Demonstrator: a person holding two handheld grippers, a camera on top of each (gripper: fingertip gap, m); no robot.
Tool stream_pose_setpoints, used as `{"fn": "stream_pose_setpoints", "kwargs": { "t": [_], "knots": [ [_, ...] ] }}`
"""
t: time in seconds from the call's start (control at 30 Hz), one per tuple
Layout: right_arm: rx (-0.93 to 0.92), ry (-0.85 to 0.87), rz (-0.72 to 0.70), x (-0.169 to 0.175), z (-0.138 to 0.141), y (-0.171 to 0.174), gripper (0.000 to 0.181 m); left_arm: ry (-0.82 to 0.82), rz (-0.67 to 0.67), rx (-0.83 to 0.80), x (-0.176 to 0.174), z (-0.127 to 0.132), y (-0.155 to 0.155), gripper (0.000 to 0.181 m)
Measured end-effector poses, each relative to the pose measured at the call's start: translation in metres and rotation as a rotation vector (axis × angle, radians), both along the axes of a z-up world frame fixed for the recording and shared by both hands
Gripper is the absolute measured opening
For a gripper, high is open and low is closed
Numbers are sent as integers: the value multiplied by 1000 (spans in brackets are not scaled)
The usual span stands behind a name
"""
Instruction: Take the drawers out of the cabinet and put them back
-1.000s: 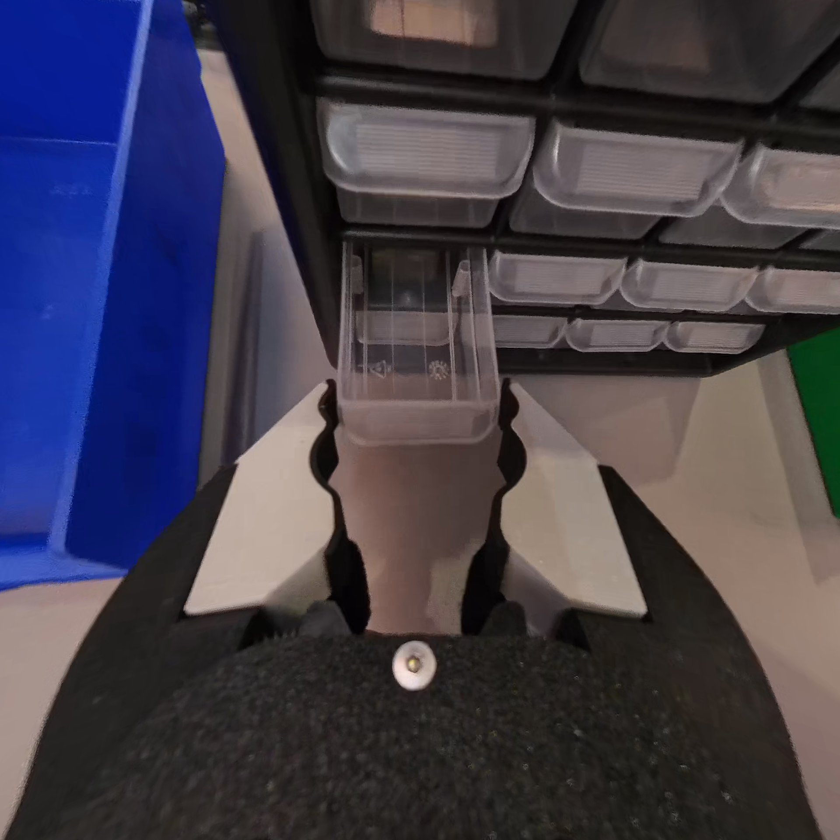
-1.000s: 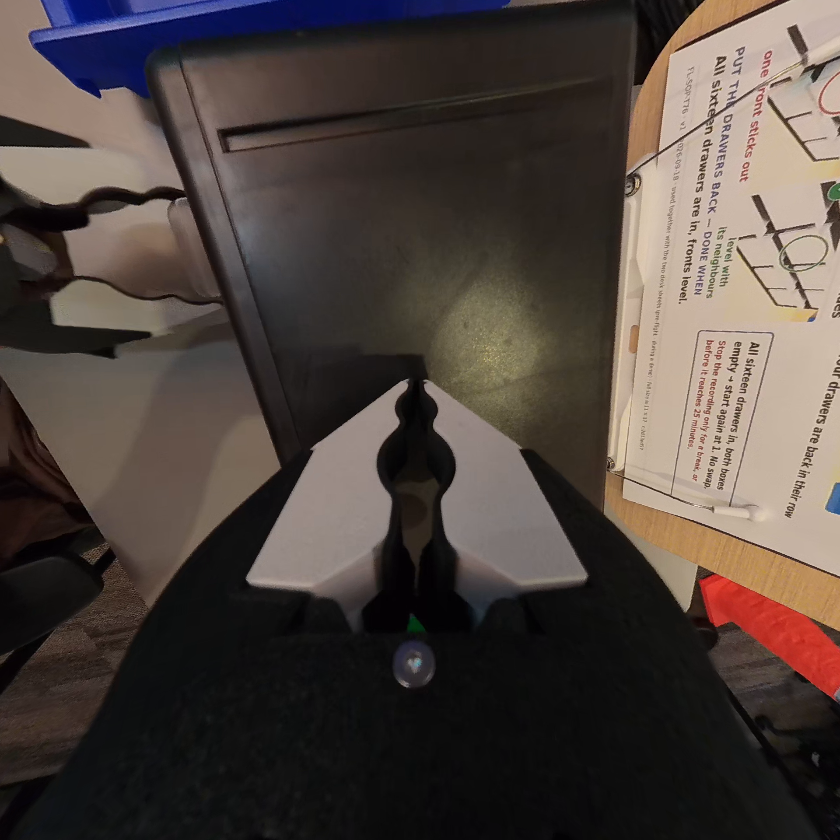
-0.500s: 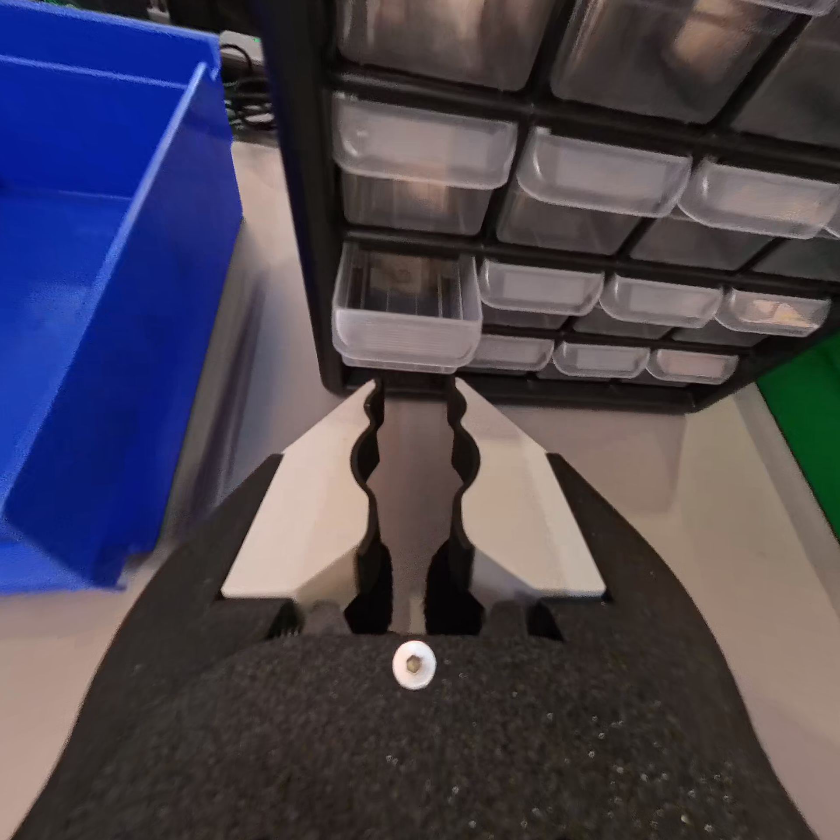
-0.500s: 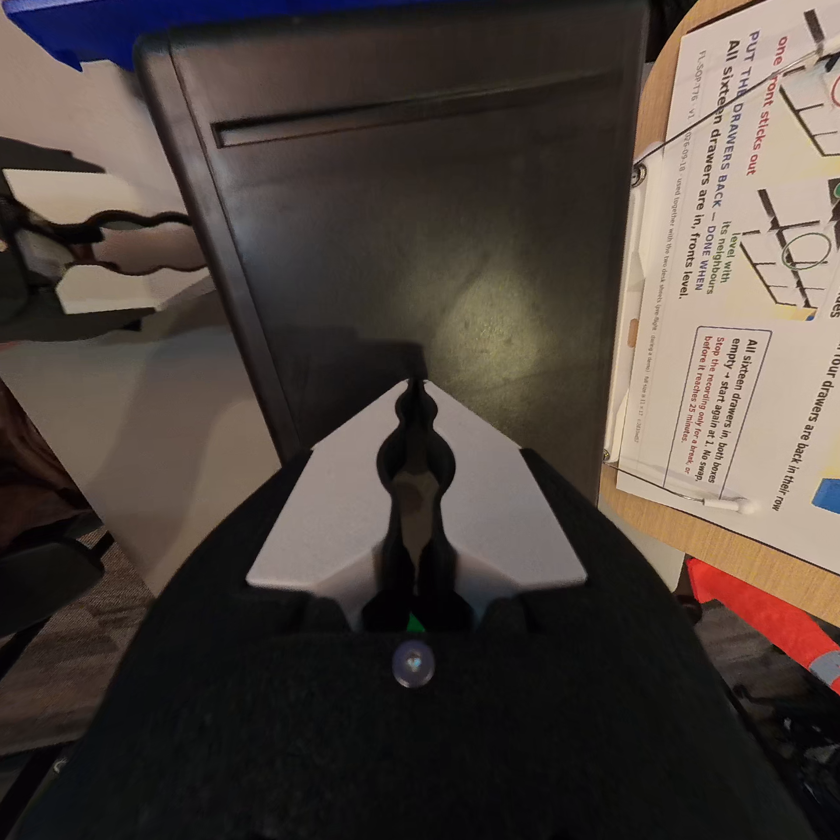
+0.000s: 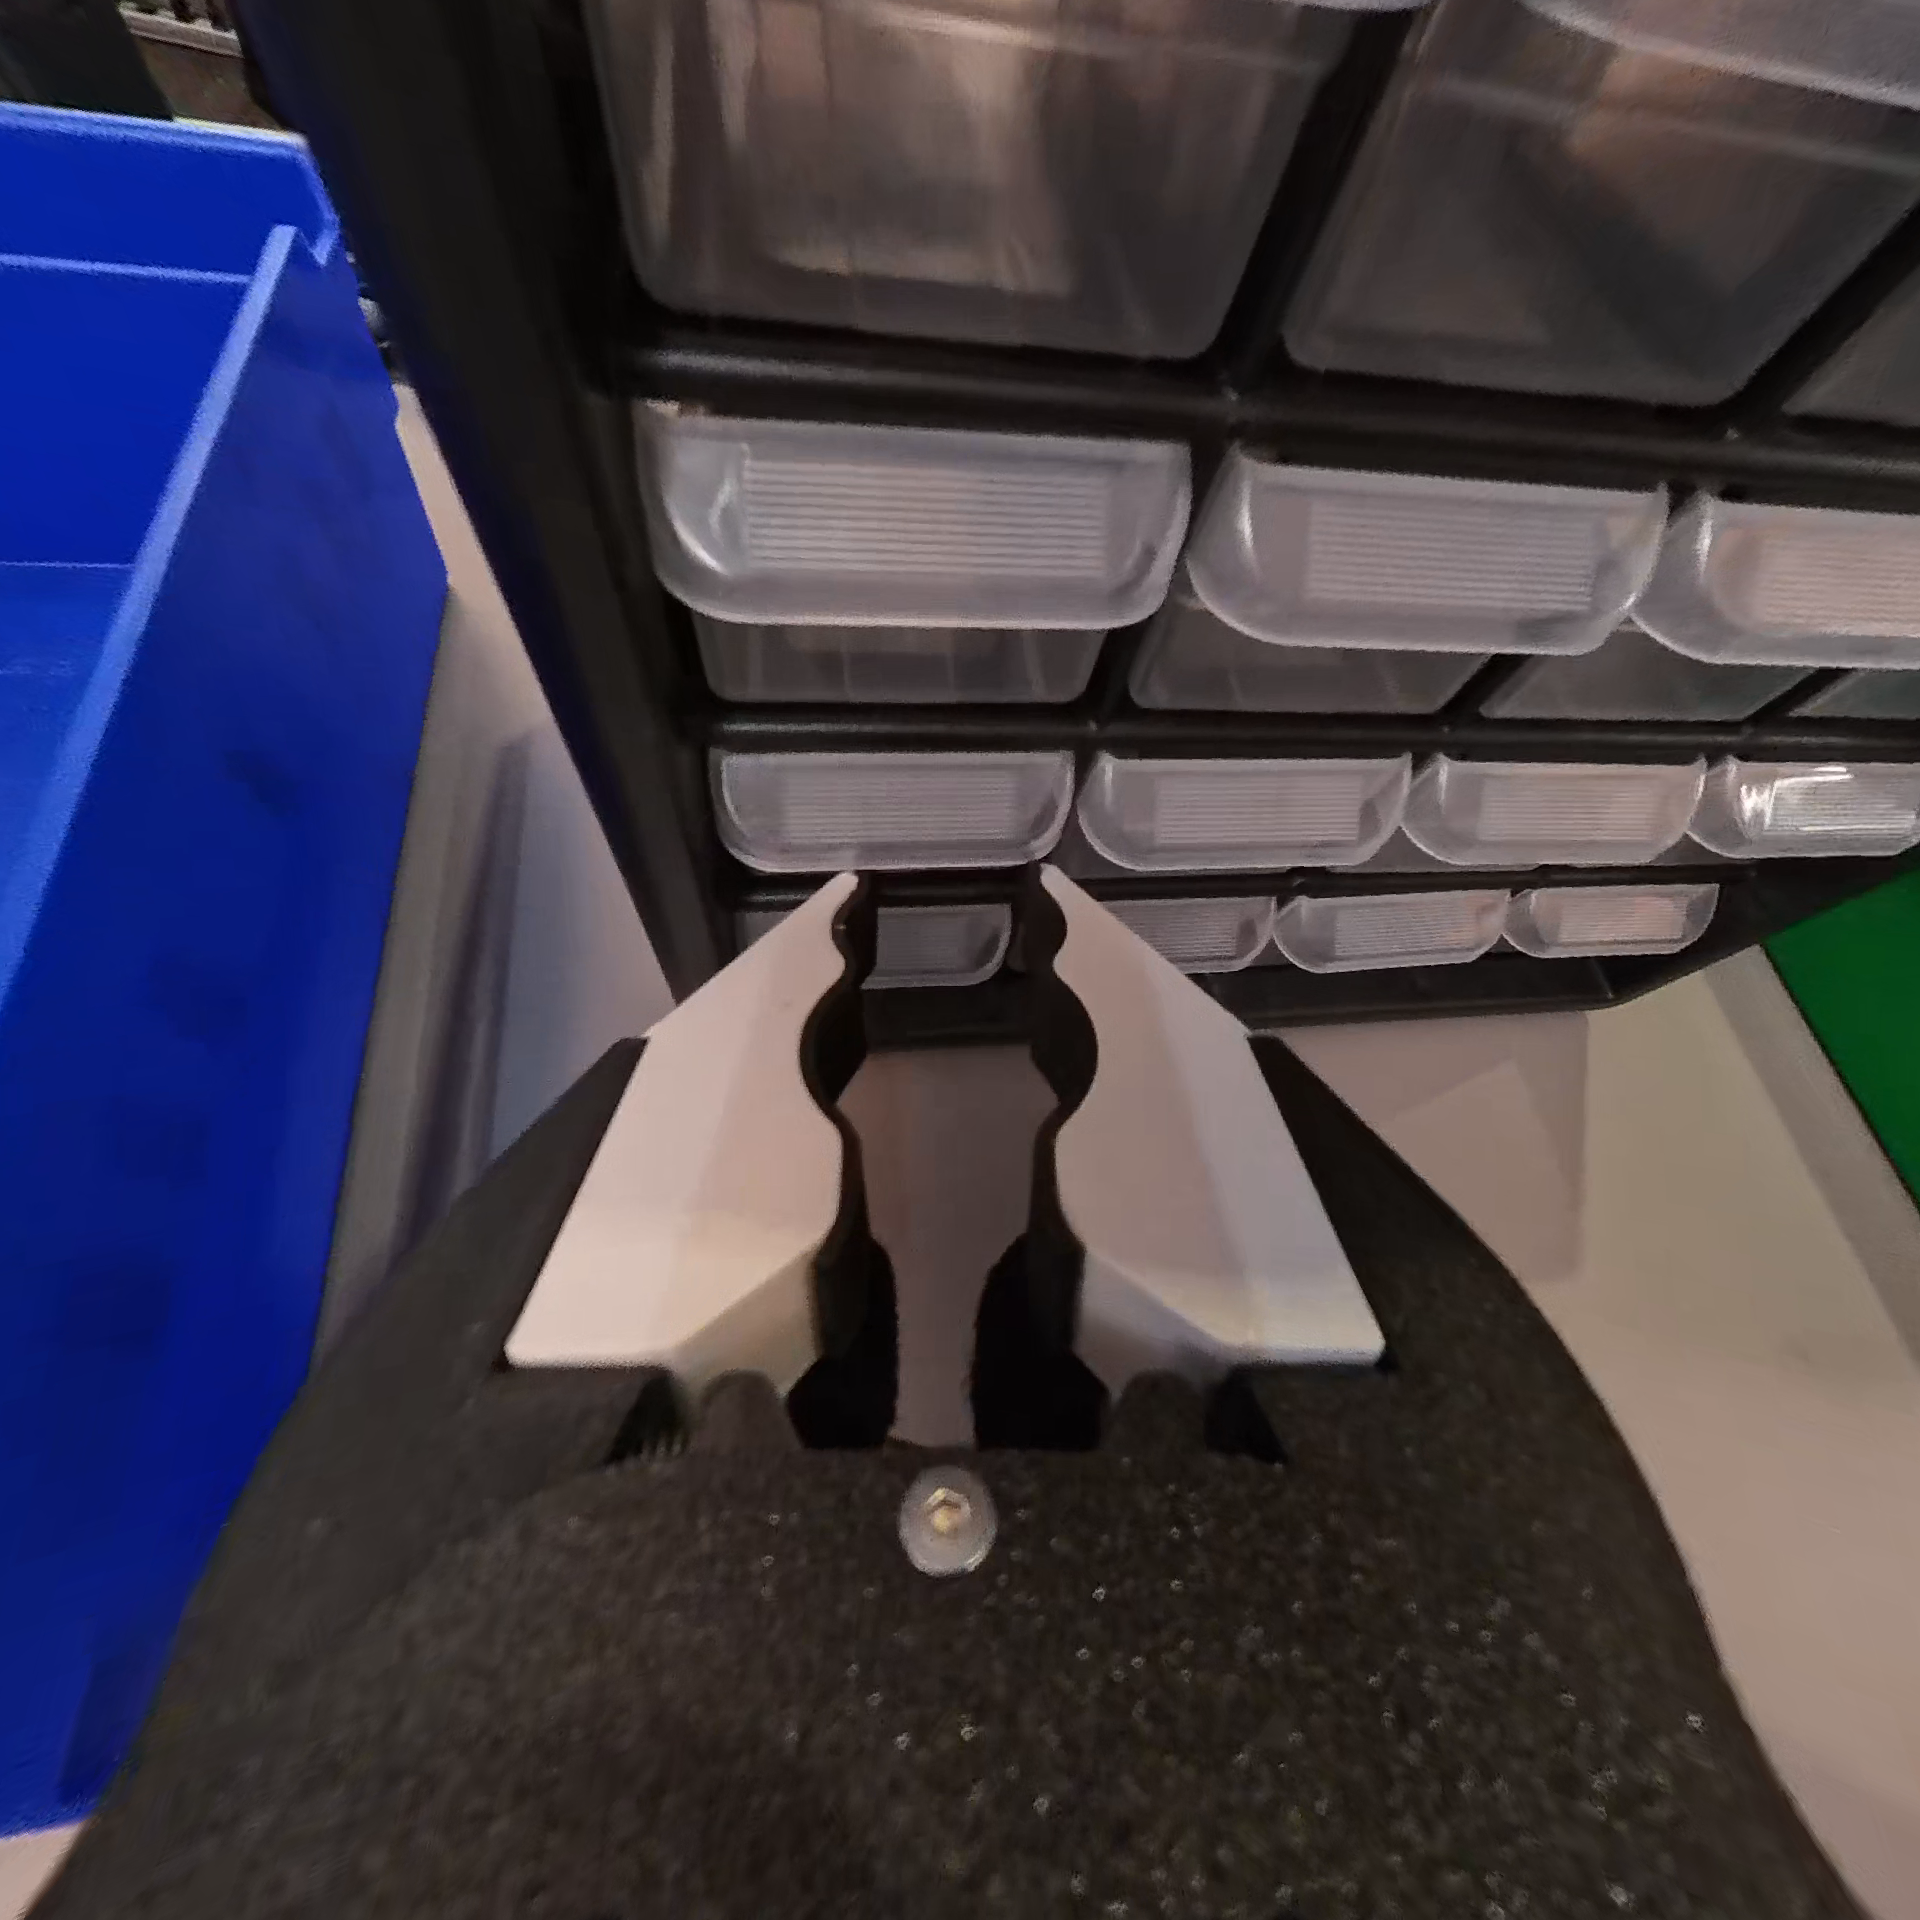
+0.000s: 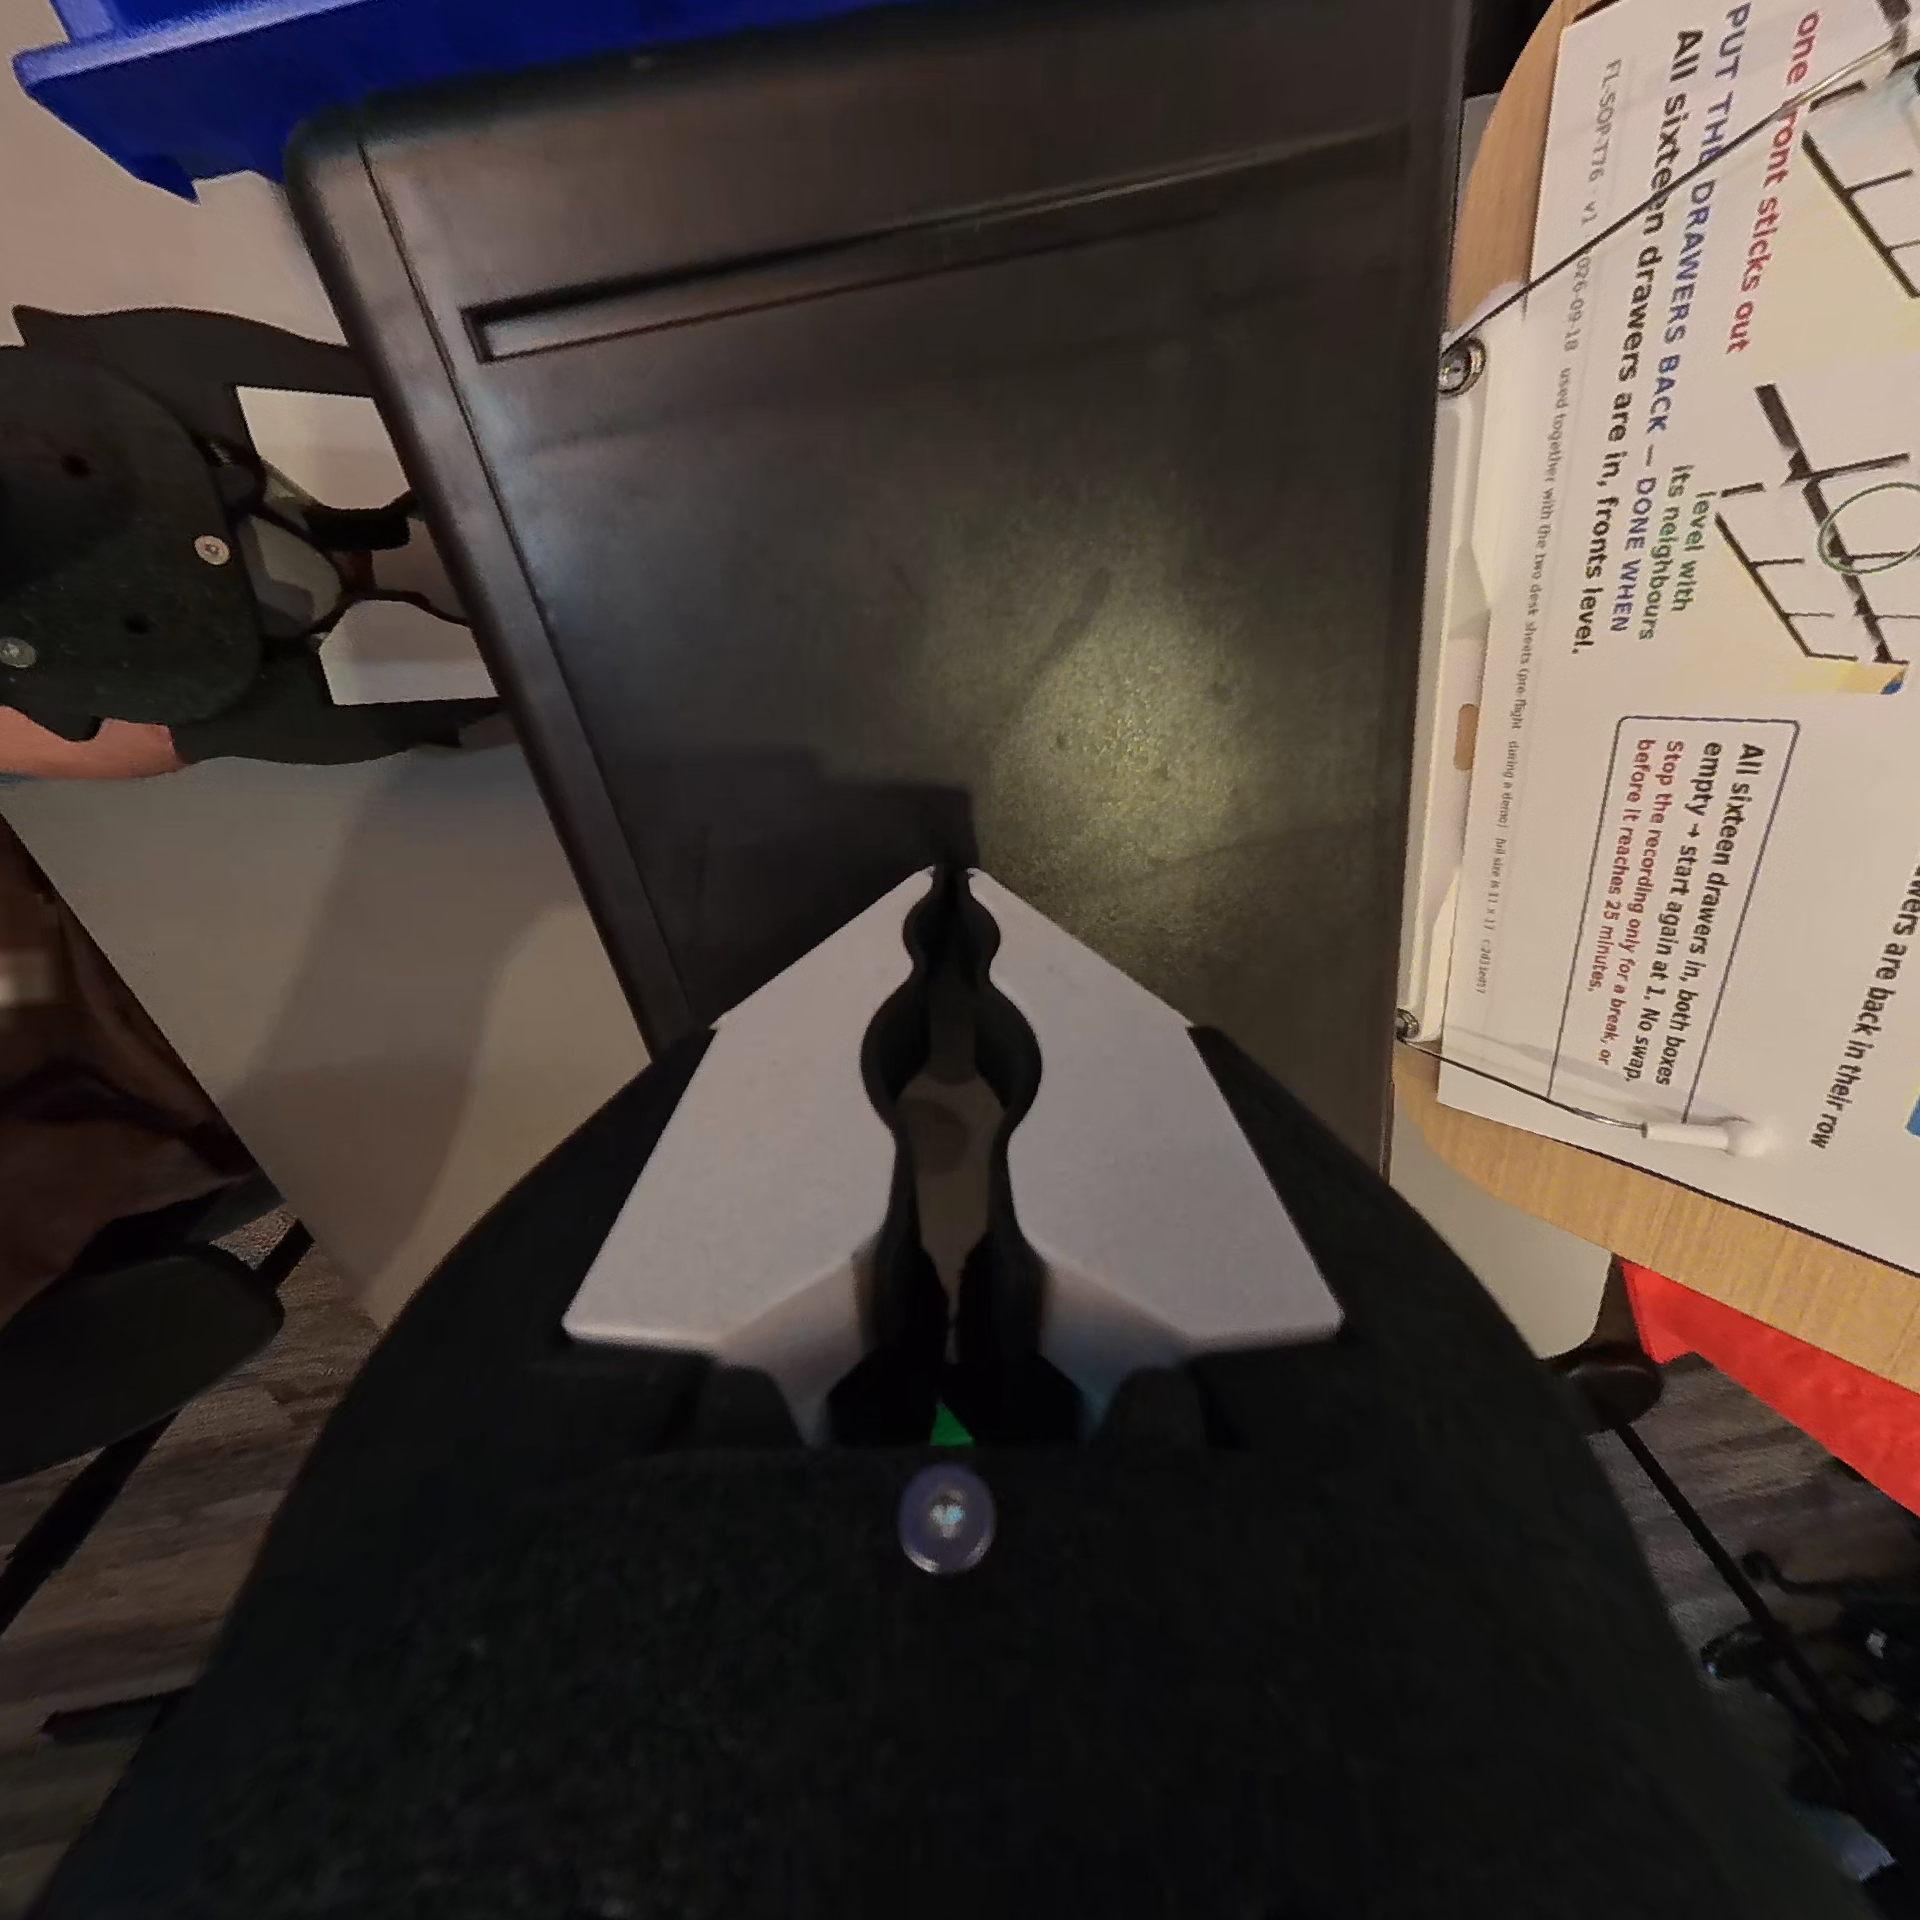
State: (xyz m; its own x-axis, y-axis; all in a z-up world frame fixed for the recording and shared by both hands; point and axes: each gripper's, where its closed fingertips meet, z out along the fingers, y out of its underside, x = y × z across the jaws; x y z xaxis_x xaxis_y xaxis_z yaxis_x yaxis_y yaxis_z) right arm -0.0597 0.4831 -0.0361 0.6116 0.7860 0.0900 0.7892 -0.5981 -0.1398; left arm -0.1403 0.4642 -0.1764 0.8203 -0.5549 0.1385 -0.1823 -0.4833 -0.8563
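Observation:
The black cabinet (image 5: 582, 520) holds rows of clear plastic drawers. The far-left drawer of the third row (image 5: 894, 810) sits in its slot, its front level with its neighbours. My left gripper (image 5: 943, 891) is open and empty, its tips just under that drawer's front lip. In the right wrist view I see the cabinet's plain black side panel (image 6: 935, 520). My right gripper (image 6: 951, 878) is shut and empty, its tips at that panel. The left gripper (image 6: 343, 561) also shows there, at the cabinet's front edge on the left.
A blue bin (image 5: 156, 727) stands close to the left of the cabinet and also shows in the right wrist view (image 6: 208, 62). A green object (image 5: 1849, 997) lies on the right. A printed sheet (image 6: 1662, 623) on a wooden board is beside the cabinet. The pale tabletop (image 5: 1455, 1143) lies in front.
The left gripper let go of the half-out third-row drawer, narrowed its jaws and moved forward. The drawer went from sticking out to level with its neighbours. The right gripper stayed at the side panel.

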Motion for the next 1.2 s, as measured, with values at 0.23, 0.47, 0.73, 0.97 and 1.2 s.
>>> {"fn": "stream_pose_setpoints", "kwargs": {
  "t": [0.23, 0.47, 0.73, 0.97, 1.2],
  "knots": [
    [149, -3, -5, 5, 3, 1, 0, 18, -102, 24, -30, 23, -31, 32],
    [748, 361, -181, -31, 56, -70, 0, 9, -133, 119, -128, 64, -77, 36],
    [1142, 518, -677, -15, -40, -235, 0, -3, -108, 119, -210, 41, -123, 48],
    [1146, 539, -729, -15, -87, -293, 3, 9, -54, 195, -214, 47, -120, 44],
    [1134, 645, -757, -13, -91, -291, 1, -12, -58, 163, -205, 45, -115, 40]
  ]
}}
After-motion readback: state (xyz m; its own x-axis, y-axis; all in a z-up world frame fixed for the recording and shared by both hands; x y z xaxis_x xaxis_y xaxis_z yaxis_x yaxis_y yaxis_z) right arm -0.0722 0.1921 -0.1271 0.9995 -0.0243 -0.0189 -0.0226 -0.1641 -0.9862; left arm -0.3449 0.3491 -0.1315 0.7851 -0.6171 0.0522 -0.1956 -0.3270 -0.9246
